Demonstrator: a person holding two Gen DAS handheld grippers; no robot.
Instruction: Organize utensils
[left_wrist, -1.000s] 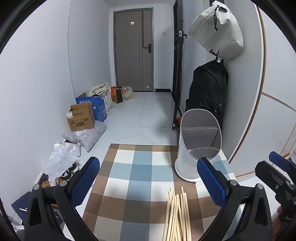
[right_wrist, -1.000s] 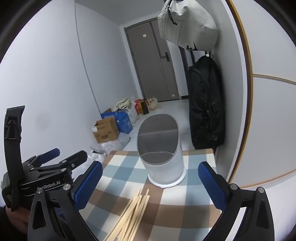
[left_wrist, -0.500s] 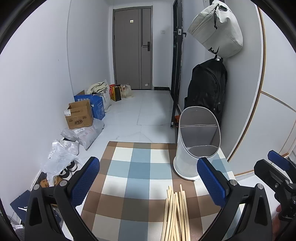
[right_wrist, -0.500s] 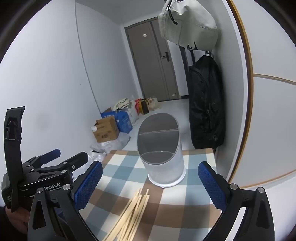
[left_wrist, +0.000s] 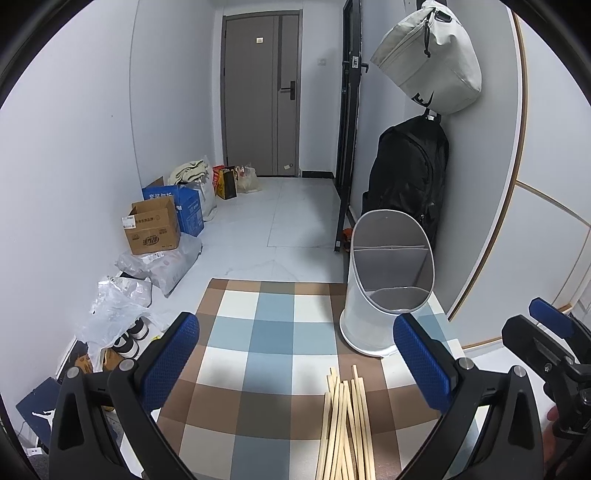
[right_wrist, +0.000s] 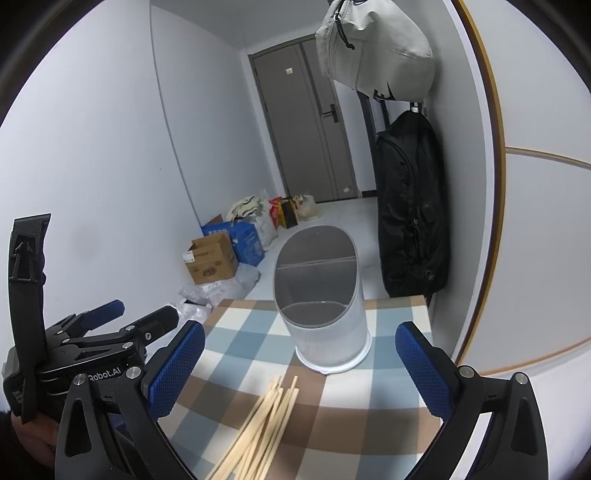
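Several pale wooden chopsticks (left_wrist: 345, 424) lie bundled on the checked tablecloth (left_wrist: 266, 350), near the front edge. They also show in the right wrist view as a fanned bundle of chopsticks (right_wrist: 258, 432). Behind them stands a white oval utensil holder (left_wrist: 388, 284) with a slanted top and an inner divider; the same holder (right_wrist: 325, 302) sits centred ahead of the right gripper. My left gripper (left_wrist: 295, 358) is open above the cloth, left of the chopsticks. My right gripper (right_wrist: 299, 362) is open above them. Neither holds anything.
The tablecloth (right_wrist: 388, 369) ends at the far edge just behind the holder. A black backpack (left_wrist: 406, 177) and a grey bag (left_wrist: 428, 55) hang on the right wall. Cardboard boxes (left_wrist: 151, 229) and plastic bags (left_wrist: 122, 306) line the floor at left.
The left wrist view has shifted slightly; the holder and chopsticks sit a little lower and nearer. The right gripper view is nearly unchanged. Both grippers stay open.
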